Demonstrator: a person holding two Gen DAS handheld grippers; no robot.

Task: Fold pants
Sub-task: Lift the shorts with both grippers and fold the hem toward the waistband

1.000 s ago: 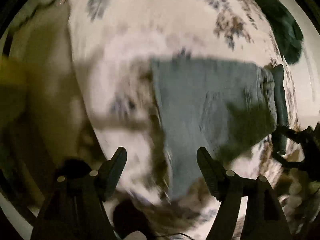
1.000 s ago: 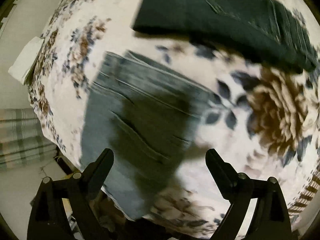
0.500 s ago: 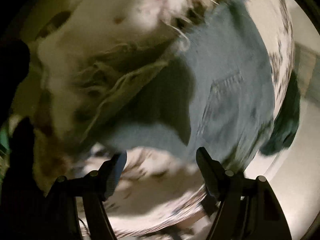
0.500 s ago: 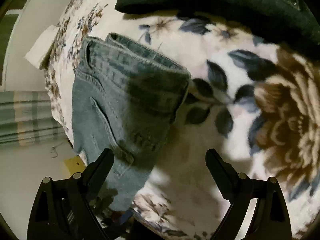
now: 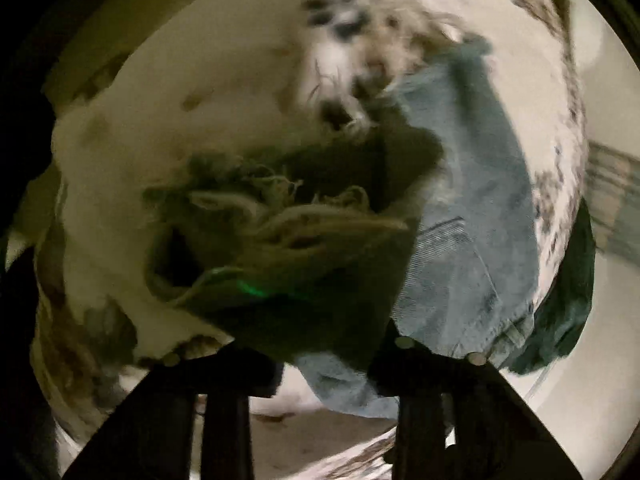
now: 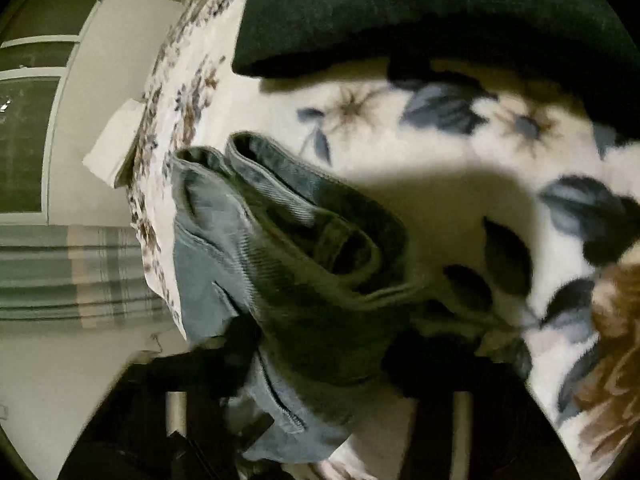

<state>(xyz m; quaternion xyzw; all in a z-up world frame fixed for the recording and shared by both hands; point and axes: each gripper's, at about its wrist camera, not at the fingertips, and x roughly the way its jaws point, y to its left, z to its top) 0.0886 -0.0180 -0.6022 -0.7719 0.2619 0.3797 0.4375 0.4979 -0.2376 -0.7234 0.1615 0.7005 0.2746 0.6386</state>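
Observation:
Light blue jeans (image 5: 468, 248) lie folded on a floral blanket (image 5: 168, 120). In the left wrist view my left gripper (image 5: 328, 356) is pushed in at the frayed hem end (image 5: 288, 216), with denim between its spread fingers. In the right wrist view the jeans' waistband end (image 6: 304, 240) fills the gap of my right gripper (image 6: 320, 364), whose fingers are on either side of the folded stack. The fingertips of both grippers are hidden by cloth and shadow.
A dark green folded garment (image 6: 420, 12) lies on the blanket (image 6: 460, 192) beyond the jeans; it also shows in the left wrist view (image 5: 560, 320). A white object (image 6: 116, 140) sits at the bed's edge. A window and striped curtain (image 6: 60, 272) are at left.
Both grippers have moved down and in onto the folded jeans. The left one is now at the hem end, the right one at the waistband end, with cloth between the fingers.

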